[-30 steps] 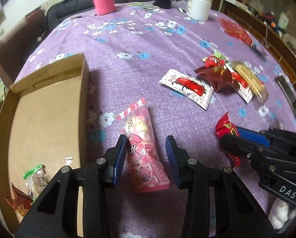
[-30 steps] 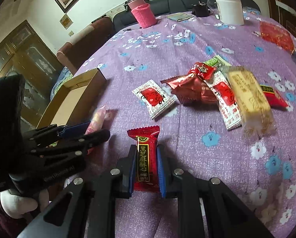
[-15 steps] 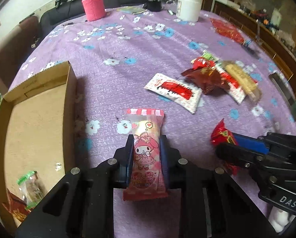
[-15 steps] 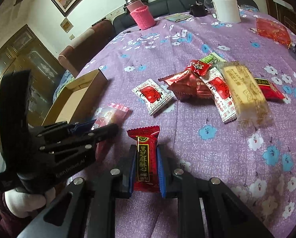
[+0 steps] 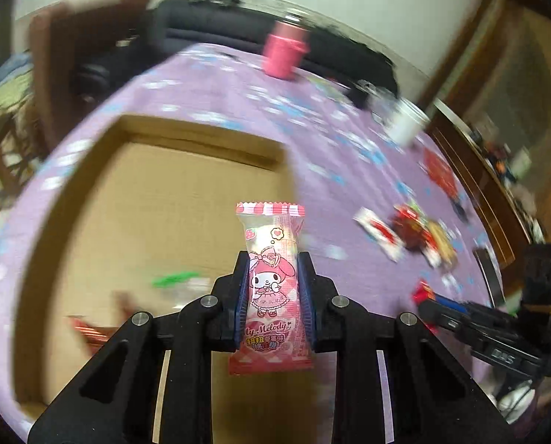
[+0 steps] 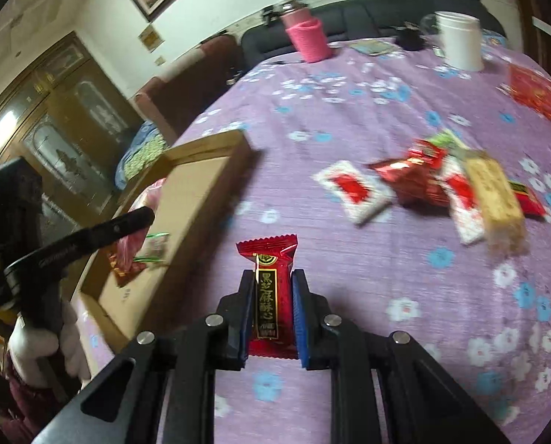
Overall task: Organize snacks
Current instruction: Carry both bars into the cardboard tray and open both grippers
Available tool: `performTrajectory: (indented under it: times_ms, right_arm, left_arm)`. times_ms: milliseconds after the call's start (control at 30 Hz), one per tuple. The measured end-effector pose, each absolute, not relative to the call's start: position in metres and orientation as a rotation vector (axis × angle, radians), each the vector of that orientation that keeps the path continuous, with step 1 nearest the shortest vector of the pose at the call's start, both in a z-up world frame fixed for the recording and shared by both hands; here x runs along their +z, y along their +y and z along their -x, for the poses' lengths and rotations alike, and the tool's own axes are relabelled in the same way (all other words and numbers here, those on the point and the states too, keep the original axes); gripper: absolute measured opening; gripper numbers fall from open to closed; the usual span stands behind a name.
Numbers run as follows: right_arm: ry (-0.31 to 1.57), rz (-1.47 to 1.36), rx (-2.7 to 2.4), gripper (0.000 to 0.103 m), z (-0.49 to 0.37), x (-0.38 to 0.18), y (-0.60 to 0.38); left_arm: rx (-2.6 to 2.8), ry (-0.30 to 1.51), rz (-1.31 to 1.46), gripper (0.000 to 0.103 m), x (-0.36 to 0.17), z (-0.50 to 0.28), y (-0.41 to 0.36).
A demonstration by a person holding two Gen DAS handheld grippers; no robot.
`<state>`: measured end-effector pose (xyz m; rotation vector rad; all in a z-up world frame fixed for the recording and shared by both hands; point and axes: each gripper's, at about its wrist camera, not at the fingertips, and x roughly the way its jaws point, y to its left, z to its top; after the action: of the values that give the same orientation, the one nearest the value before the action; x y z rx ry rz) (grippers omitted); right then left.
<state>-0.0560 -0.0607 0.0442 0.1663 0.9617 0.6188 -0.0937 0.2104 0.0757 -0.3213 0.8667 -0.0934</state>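
Left wrist view shows the cardboard box (image 5: 157, 199) on the purple flowered tablecloth (image 5: 238, 85), near its left edge. Above the box's right wall, the left gripper (image 5: 271, 288) is clamped on a pink snack packet (image 5: 271, 288) with a cartoon rabbit, reading "My Melody". Right of the box, the right gripper (image 6: 273, 307) pinches a red snack packet (image 6: 271, 296) with gold Chinese characters on black.
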Motion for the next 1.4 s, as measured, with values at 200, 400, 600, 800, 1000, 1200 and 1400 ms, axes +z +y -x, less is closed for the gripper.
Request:
performTrajectory:
  times_ms: [200, 400, 600, 800, 1000, 1200, 1400]
  right_arm:
    - [1.001, -0.133, 0.716, 0.022, 0.053, 0.049, -0.003]
    - [1.042, -0.048, 0.787, 0.022, 0.056, 0.043, 0.063]
    - [1.066, 0.047, 0.805, 0.023, 0.059, 0.031, 0.106]
    - [1.070, 0.075, 0.794, 0.025, 0.063, 0.025, 0.114]
    - [0.976, 0.041, 0.813, 0.037, 0.073, 0.042, 0.095]
    - [0.895, 0.051, 0.809, 0.038, 0.089, 0.064, 0.078]
    - [0.801, -0.005, 0.719, 0.047, 0.098, 0.074, 0.025]
  left_arm:
    - [-0.001, 0.885, 0.375, 0.024, 0.063, 0.090, 0.270]
    - [0.017, 0.904, 0.381, 0.024, 0.053, 0.079, 0.295]
    - [-0.012, 0.903, 0.436, 0.024, 0.050, 0.075, 0.307]
    - [-0.021, 0.871, 0.489, 0.024, 0.058, 0.093, 0.312]
    - [-0.027, 0.776, 0.524, 0.024, 0.084, 0.129, 0.299]
    - [-0.088, 0.744, 0.506, 0.024, 0.101, 0.143, 0.262]
    - [-0.192, 0.769, 0.439, 0.024, 0.111, 0.143, 0.206]
